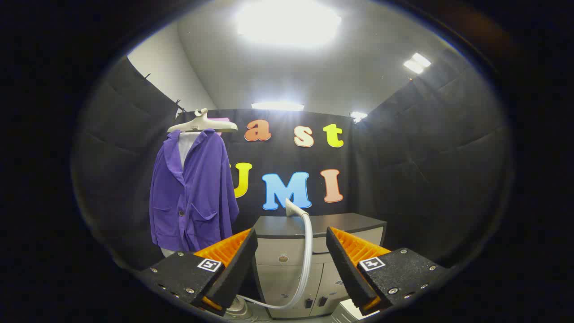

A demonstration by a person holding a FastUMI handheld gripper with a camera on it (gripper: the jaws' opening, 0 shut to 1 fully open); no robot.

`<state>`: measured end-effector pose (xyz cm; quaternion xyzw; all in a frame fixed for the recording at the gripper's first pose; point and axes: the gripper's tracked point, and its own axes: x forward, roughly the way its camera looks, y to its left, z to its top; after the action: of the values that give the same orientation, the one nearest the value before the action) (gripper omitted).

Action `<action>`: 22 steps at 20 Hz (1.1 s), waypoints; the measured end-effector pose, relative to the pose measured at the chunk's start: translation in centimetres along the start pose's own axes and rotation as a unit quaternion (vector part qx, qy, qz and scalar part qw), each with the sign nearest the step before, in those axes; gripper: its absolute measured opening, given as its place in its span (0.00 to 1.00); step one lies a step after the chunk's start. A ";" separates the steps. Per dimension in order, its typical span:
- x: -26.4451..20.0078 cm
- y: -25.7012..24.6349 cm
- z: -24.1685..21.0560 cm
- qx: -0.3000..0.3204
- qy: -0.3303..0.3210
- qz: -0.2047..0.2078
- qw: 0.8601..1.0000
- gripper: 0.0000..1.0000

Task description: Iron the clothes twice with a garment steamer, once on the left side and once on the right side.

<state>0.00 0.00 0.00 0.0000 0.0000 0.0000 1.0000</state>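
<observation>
Gripper [291, 251]: fingers spread wide, nothing between them, held well short of the counter [358, 222].

Steamer head [293, 208] rests on the counter's dark top, straight beyond the gap between the fingers. Its grey hose [307, 255] drops down the front of the cabinet and curves to a base near the floor, below the left finger.

Purple jacket [193, 193] hangs on a pale hanger [202, 123] against the booth wall, beyond the left finger and left of the counter, well apart from the steamer head.

Risks as I judge them:
- The head is small and pale; a closing grip slightly off-line could knock it off the top.
- The hose loops under my approach line. It may snag a finger, or drag on the head as I swing it toward the jacket.
- The hanger looks free to swing, so pressing could push the jacket away instead of smoothing it.

Surface and room: smooth dark top over pale cabinet doors; black padded cloth walls; white ceiling with bright lights.
</observation>
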 end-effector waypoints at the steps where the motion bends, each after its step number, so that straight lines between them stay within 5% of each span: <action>1: 0.0 0.0 0.0 0.001 0.000 0.000 1.000 0.95; 22: 2.3 2.2 3.7 -0.001 -0.019 0.007 1.000 0.95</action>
<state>2.25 2.20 3.73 -0.0010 -0.0186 0.0073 0.9998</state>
